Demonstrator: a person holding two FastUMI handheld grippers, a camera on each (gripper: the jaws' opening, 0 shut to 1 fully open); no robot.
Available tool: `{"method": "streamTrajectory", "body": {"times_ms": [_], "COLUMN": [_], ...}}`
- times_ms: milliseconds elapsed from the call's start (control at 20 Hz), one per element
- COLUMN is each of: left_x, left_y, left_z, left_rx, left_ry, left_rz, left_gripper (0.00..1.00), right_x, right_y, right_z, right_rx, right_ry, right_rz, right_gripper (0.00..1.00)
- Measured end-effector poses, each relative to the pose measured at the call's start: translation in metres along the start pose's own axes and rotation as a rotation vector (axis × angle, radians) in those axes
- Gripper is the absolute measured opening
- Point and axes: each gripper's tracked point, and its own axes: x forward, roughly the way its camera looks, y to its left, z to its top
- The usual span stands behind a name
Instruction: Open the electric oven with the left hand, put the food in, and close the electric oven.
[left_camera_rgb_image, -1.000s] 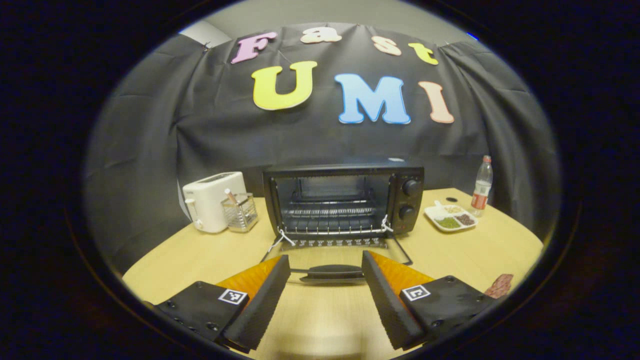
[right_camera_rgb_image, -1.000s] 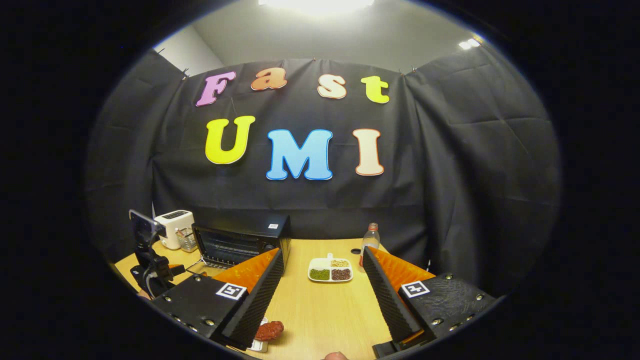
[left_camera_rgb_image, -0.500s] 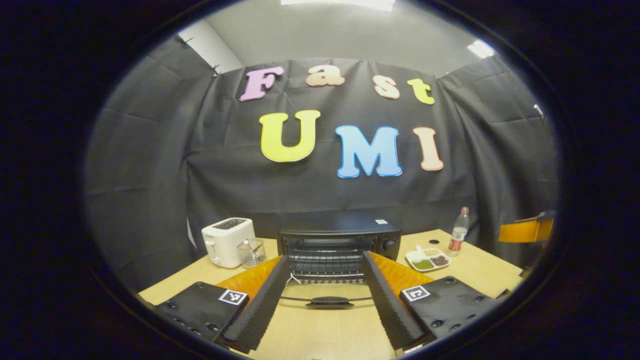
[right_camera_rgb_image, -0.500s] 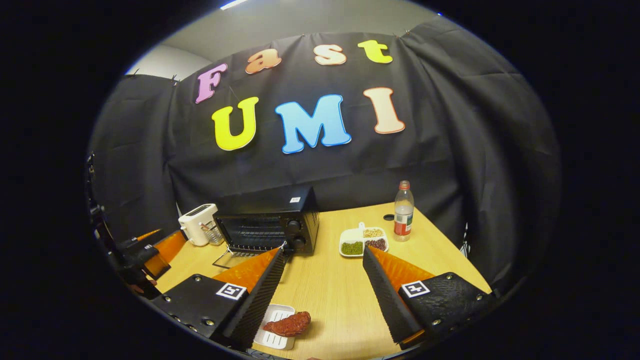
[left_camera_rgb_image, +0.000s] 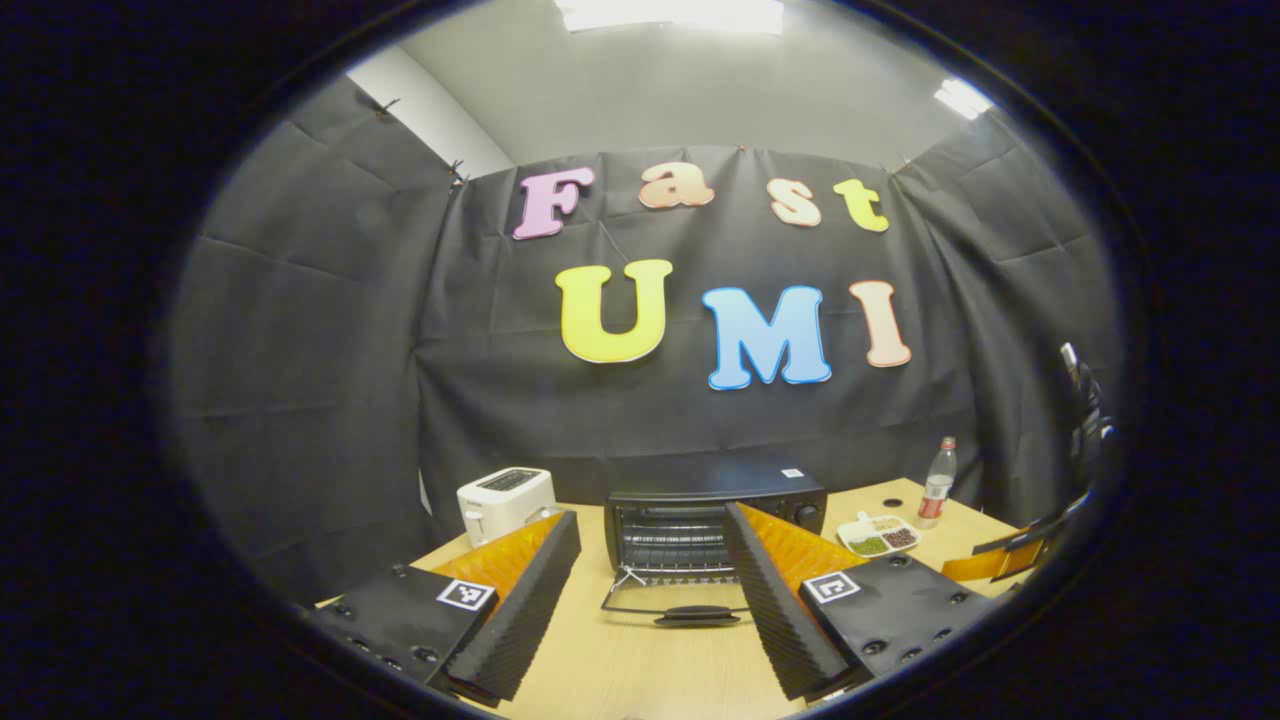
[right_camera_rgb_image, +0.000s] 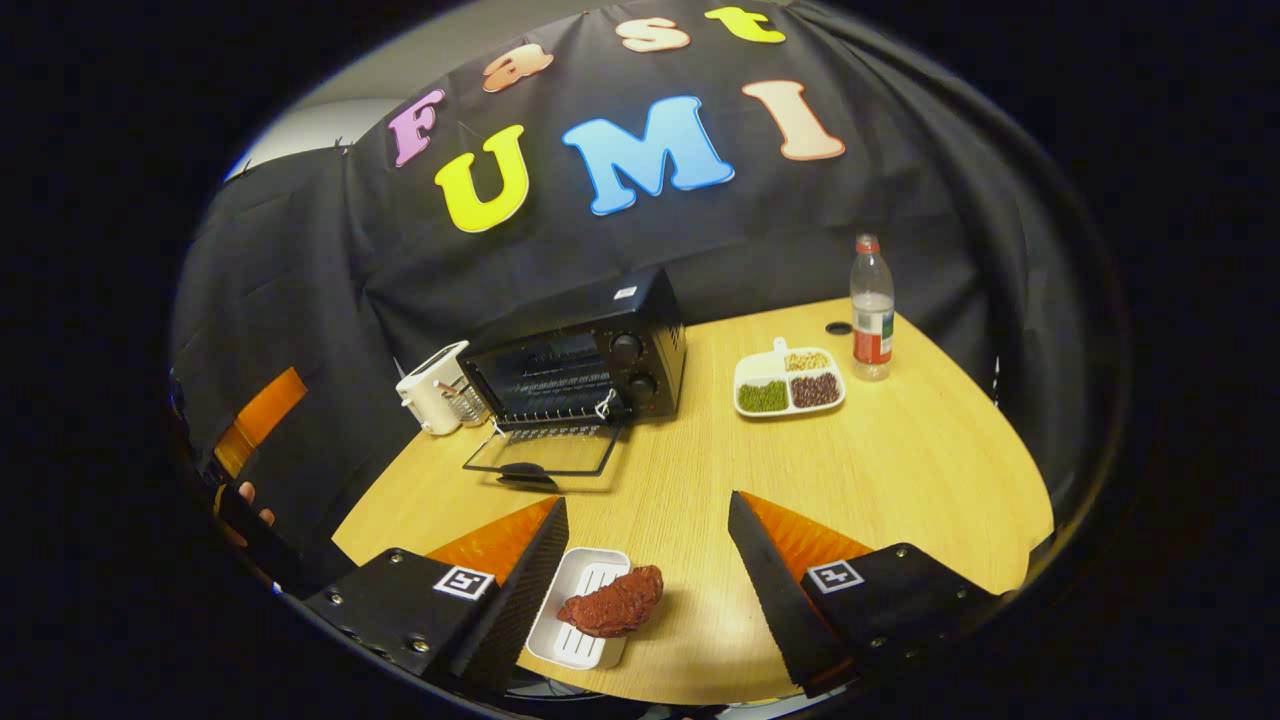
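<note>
Backing off from the oven (left_camera_rgb_image: 712, 512), the left gripper (left_camera_rgb_image: 650, 600) is hanging wide open and empty, leaving the door (right_camera_rgb_image: 545, 455) flat down; the right gripper (right_camera_rgb_image: 645, 575), open too, is tipping down over the meat (right_camera_rgb_image: 612, 605) lying half on its white tray (right_camera_rgb_image: 582, 620), presumably to pick it up

a staged recording booth, not a real kitchen. black cloth (right_camera_rgb_image: 900, 200) walls a wooden table (right_camera_rgb_image: 900, 460). an oven (right_camera_rgb_image: 590, 365) and toaster (right_camera_rgb_image: 430, 395) sit there.
</note>
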Motion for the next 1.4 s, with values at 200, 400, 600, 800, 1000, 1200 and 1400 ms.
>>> {"method": "streamTrajectory", "body": {"times_ms": [200,400,600,800,1000,1200,1400], "left_x": [-0.006,-0.009,-0.008,-0.007,-0.003,0.0,0.004], "left_y": [0.003,0.007,0.019,0.03,0.032,0.03,0.033], "left_z": [0.014,0.02,0.029,0.029,0.027,0.028,0.03], "left_rx": [0.005,-0.008,-0.049,-0.058,-0.045,-0.044,-0.038], "left_ry": [-0.023,-0.032,-0.048,-0.051,-0.045,-0.049,-0.06], "left_rz": [0.008,0.013,0.031,0.049,0.047,0.032,0.024], "left_gripper": [0.9,1.0,0.98,0.96,1.0,0.96,1.0], "right_x": [0.018,0.034,0.041,0.043,0.041,0.036,0.028], "right_y": [-0.001,-0.004,0.001,0.007,0.019,0.021,0.032], "right_z": [-0.028,-0.049,-0.079,-0.091,-0.095,-0.086,-0.065], "right_rx": [0.06,0.191,0.375,0.478,0.5,0.501,0.485], "right_ry": [0.087,0.173,0.293,0.349,0.361,0.375,0.344], "right_rz": [0.02,0.033,0.061,0.09,0.12,0.146,0.158], "right_gripper": [0.98,0.72,0.72,0.33,0.31,0.1,0.1]}}
